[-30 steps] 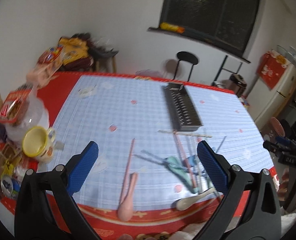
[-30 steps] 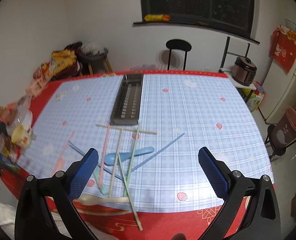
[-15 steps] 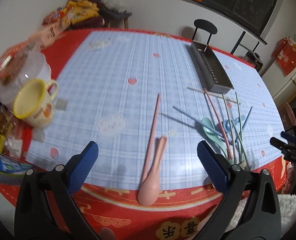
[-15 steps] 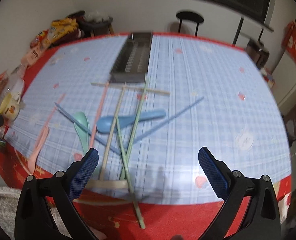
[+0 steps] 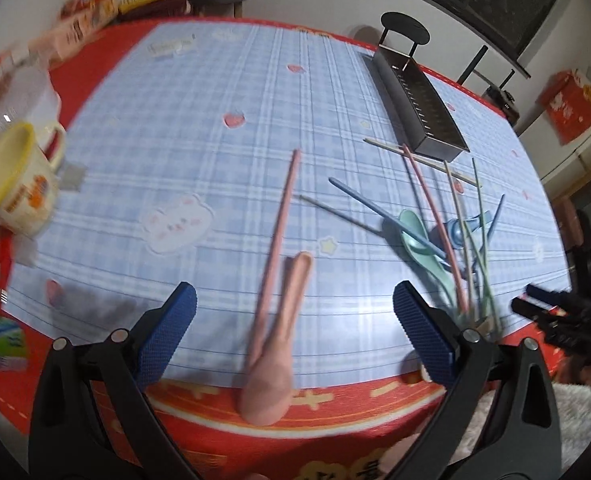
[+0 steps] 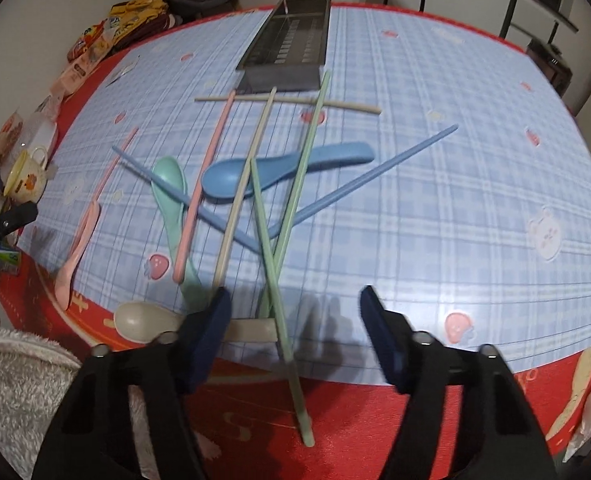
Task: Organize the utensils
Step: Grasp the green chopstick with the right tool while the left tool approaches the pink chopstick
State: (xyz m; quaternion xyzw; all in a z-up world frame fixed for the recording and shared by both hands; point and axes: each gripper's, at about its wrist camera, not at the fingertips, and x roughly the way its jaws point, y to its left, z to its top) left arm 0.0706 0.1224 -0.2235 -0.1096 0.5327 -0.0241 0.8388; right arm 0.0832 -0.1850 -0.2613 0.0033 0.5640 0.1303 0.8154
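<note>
Nearest the left wrist camera, the left gripper is held wide open above the table's near edge, with the pink spoon lying between its jaws but untouched; a pink chopstick lies just beside that spoon. The right gripper is seen with its jaws partly closed, having just been narrowing; a green chopstick and the handle of a cream spoon lie below and between them, yet no pad is seen pressing on anything, so nothing is gripped.

Just beyond, the remaining utensils are left in a crossed heap: a mint spoon, a blue spoon, blue chopsticks, cream chopsticks and another pink one. Farther back, the metal utensil tray is seen standing with nothing visible inside it. By this view the sorting is judged hardly begun: every piece is still on the cloth, and all remain to be gathered and placed.

The table is covered by a blue checked cloth with a red border. A yellow-rimmed mug and snack packets are crowded along the left edge. Behind, a black chair, a white wall and a dark window are visible.
</note>
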